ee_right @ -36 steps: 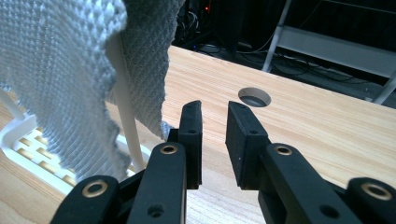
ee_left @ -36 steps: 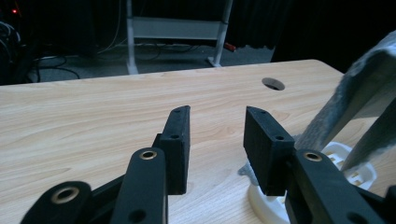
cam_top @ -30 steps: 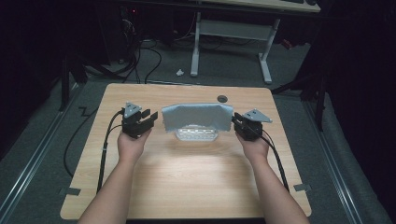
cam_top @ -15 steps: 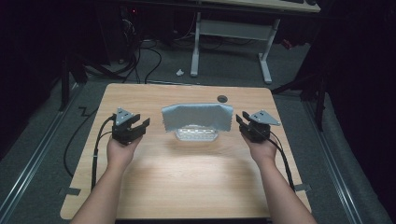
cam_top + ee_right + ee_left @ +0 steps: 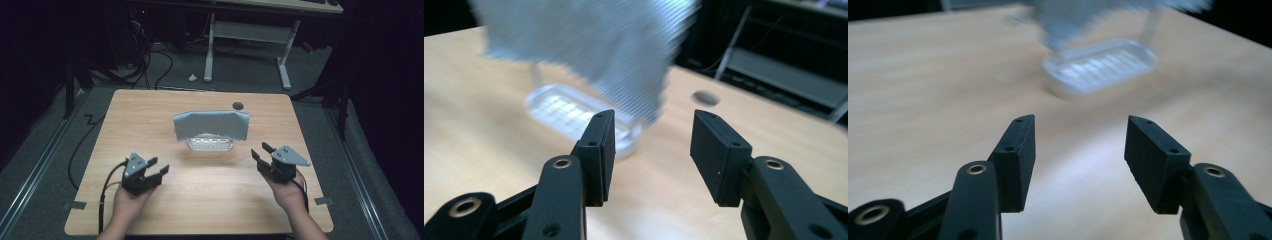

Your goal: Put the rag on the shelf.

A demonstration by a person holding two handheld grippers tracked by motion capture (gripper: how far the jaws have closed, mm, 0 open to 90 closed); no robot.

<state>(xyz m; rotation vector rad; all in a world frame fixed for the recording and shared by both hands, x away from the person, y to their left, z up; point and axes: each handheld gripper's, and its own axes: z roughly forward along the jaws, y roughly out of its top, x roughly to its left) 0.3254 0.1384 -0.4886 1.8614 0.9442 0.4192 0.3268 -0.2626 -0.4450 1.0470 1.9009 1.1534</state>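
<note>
Grippers at rest: we hold the left gripper (image 5: 154, 172) and the right gripper (image 5: 263, 154) low over the near part of the wooden table (image 5: 150, 120), each with jaws apart and empty, well clear of the work. At mid-table a grey cloth (image 5: 211, 124) hangs spread over a clear ribbed tray (image 5: 210, 145), so we judge the draping done and little, if anything, left. We cannot tell what props the cloth up, nor whether the tray holds anything; in the left gripper view its blurred ribbed floor (image 5: 1100, 65) looks bare.
</note>
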